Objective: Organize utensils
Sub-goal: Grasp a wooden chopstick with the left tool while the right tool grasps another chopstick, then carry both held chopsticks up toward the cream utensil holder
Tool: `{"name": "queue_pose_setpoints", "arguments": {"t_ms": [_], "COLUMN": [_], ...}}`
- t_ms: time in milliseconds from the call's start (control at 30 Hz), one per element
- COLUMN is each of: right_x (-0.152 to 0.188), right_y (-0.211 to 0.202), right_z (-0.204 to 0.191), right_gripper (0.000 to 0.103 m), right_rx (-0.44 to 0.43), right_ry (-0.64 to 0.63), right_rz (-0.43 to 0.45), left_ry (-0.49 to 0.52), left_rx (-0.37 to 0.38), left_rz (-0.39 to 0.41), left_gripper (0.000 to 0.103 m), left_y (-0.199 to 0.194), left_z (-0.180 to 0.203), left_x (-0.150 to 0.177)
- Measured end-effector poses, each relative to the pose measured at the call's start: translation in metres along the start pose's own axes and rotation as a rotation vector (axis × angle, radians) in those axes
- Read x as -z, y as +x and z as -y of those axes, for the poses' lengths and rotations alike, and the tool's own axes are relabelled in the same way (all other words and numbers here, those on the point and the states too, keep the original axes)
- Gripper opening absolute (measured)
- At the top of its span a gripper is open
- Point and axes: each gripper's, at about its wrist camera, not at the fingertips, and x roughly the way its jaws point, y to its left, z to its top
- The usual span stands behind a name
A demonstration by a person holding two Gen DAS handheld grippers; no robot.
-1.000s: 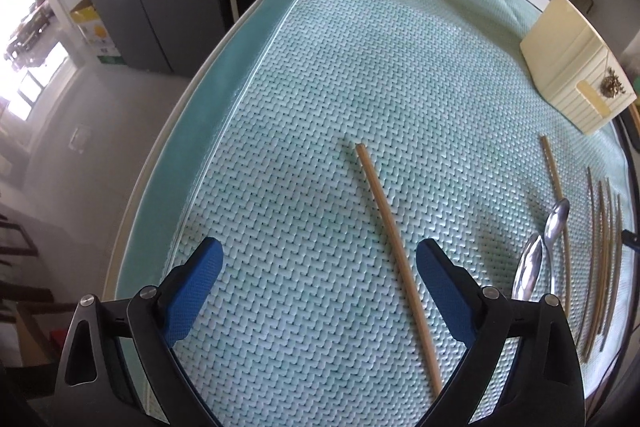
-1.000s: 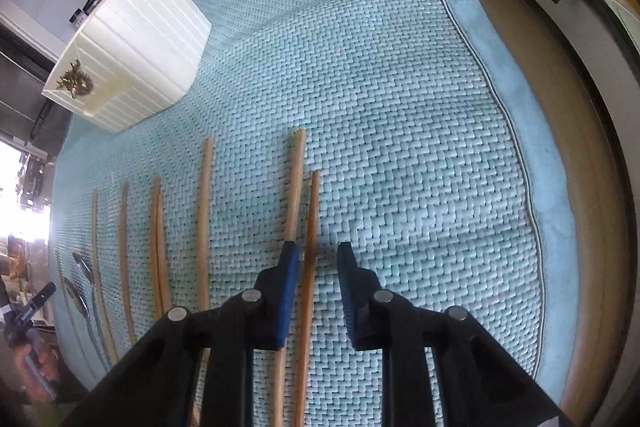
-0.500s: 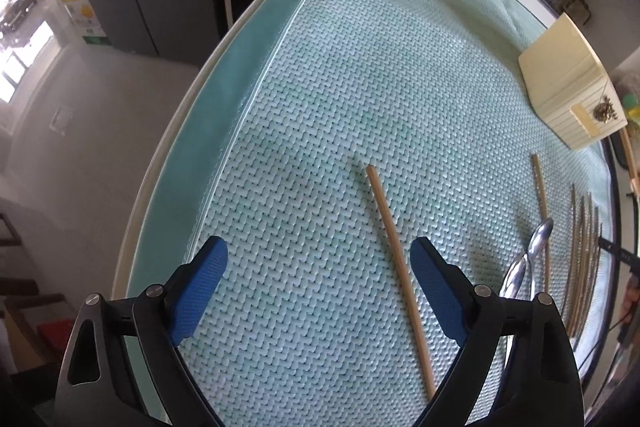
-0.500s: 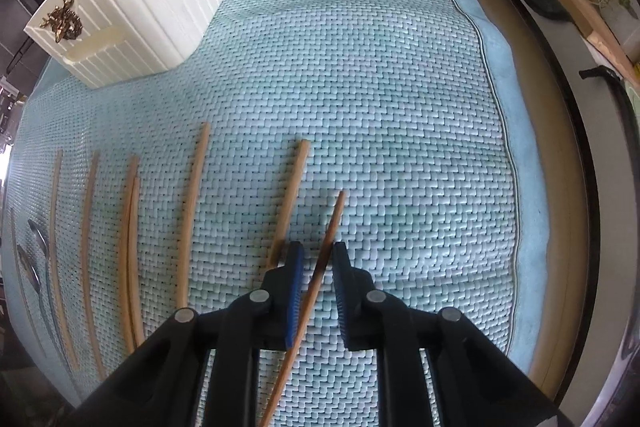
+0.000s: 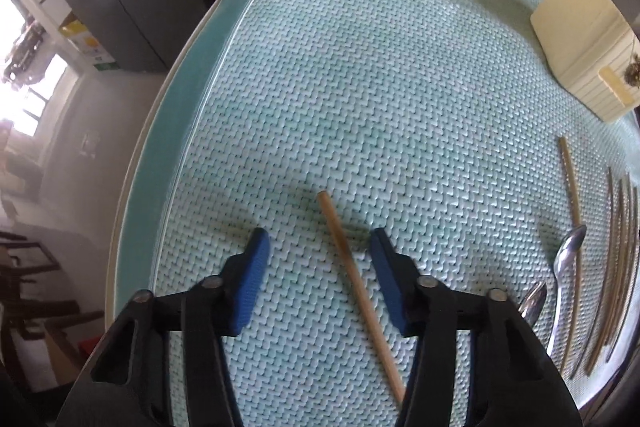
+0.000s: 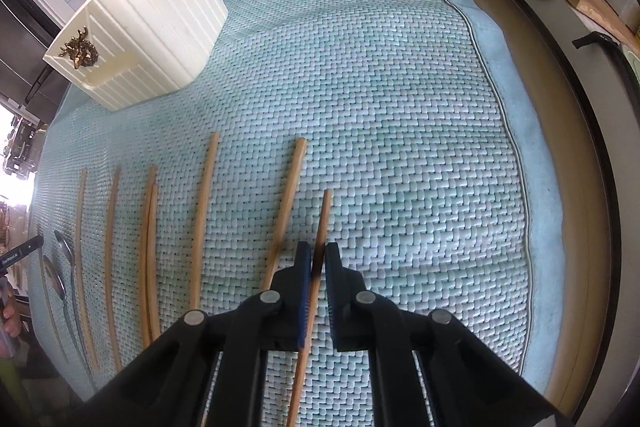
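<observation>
You are at the pick-up step, with both tools working on chopsticks laid out on the woven teal mat [image 6: 400, 87]. Your right gripper [image 6: 317, 259] is clamped on a chopstick [image 6: 322, 223], the pads pinching its shaft part-way along, with the far tip pointing toward the cream ribbed utensil holder [image 6: 160, 27] that lies on its side at the mat's far left corner in the right wrist view. Your left gripper [image 5: 318, 251] has just been closing, yet its blue pads [image 5: 252, 271] stand clear on either side of a lone chopstick [image 5: 356, 287], which lies flat on the mat, well apart from the holder [image 5: 580, 39] and to the left of the spoons [image 5: 568, 259]. So that stick is bracketed, not gripped. The other chopsticks [image 6: 204, 211] lie in a loose row beside your right tool, between it and the two spoons [image 6: 64, 255], all of them short of the holder. For the next move, I judge you should finish the left squeeze with the stick centred between the pads, since it lies askew to them and may roll or pivot as one pad meets it first. Then lift both sticks level and carry them toward the holder's open mouth, keeping the right grip firm so the long end does not droop.
</observation>
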Motion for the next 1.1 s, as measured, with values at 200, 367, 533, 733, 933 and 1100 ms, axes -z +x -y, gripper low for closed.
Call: {"name": "queue_pose_setpoints", "arguments": {"t_ms": [200, 367, 533, 733, 933, 1100], "right_x": [0.010, 0.021, 0.024, 0.034, 0.039, 0.028], "right_y": [-0.037, -0.088, -0.119, -0.178, -0.179, -0.111], "right_z": [0.007, 0.006, 0.009, -0.008, -0.028, -0.001], "right_gripper": [0.007, 0.007, 0.006, 0.006, 0.006, 0.010], "right_rx": [-0.035, -0.064, -0.095, -0.111, -0.071, -0.036], "right_ry": [-0.005, -0.014, -0.045, -0.087, -0.144, -0.048], "right_rz": [0.059, 0.134, 0.208, 0.308, 0.257, 0.101], "left_ry": [0.052, 0.037, 0.069, 0.128, 0.158, 0.142], "left_rx": [0.056, 0.139, 0.200, 0.272, 0.277, 0.283], "left_rz": [0.010, 0.116, 0.216, 0.303, 0.332, 0.338], "left_gripper": [0.004, 0.004, 0.004, 0.004, 0.004, 0.004], "left_y": [-0.006, -0.049, -0.097, -0.169, -0.193, -0.197], "left_z": [0.016, 0.015, 0.039, 0.049, 0.053, 0.045], "left_x": [-0.003, -0.002, 0.004, 0.031, 0.038, 0.043]}}
